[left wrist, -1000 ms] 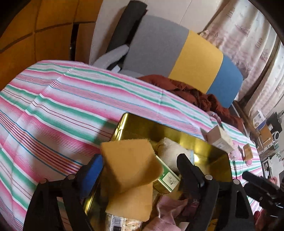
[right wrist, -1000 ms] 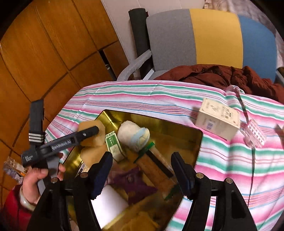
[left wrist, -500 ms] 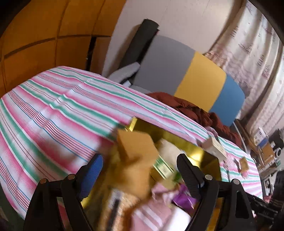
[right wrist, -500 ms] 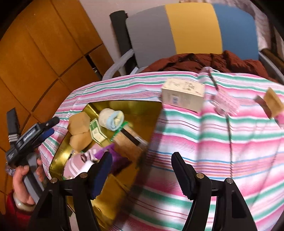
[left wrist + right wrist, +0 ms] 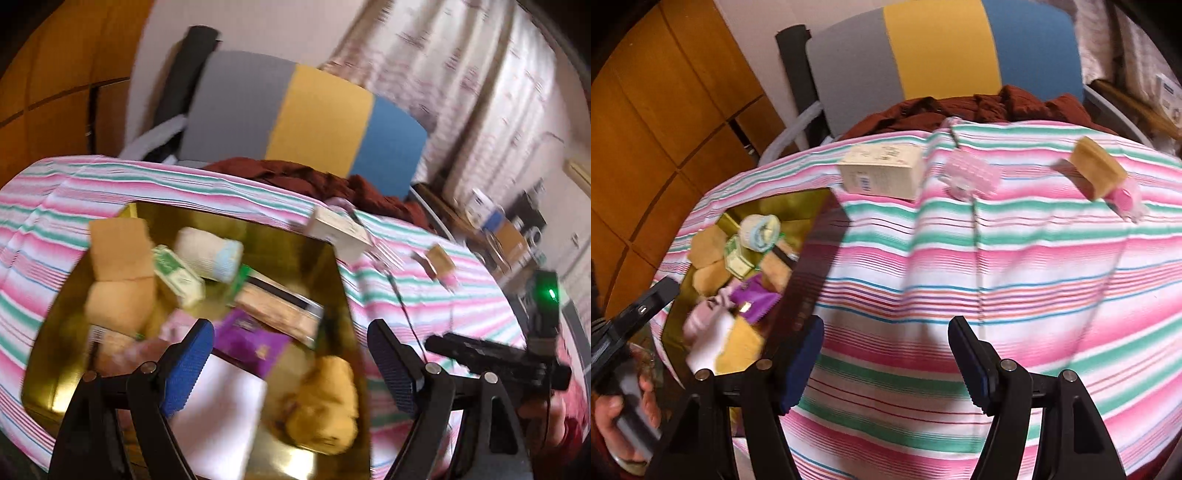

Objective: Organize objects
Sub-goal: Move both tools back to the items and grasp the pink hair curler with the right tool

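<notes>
The left tool (image 5: 290, 363) is hanging over the gold tin (image 5: 343, 295) with its jaws apart and nothing between them. The tin is sitting on the striped desk (image 5: 1015, 266), holding sponges (image 5: 118, 240), a green carton (image 5: 177, 275), a rolled sock (image 5: 208, 254) and a purple packet (image 5: 251, 339). The right tool (image 5: 884, 363) is hovering above bare cloth, jaws apart and empty. A cream box (image 5: 882, 173), a pink clip (image 5: 971, 175) and a tan block (image 5: 1099, 173) are lying beyond the tin.
</notes>
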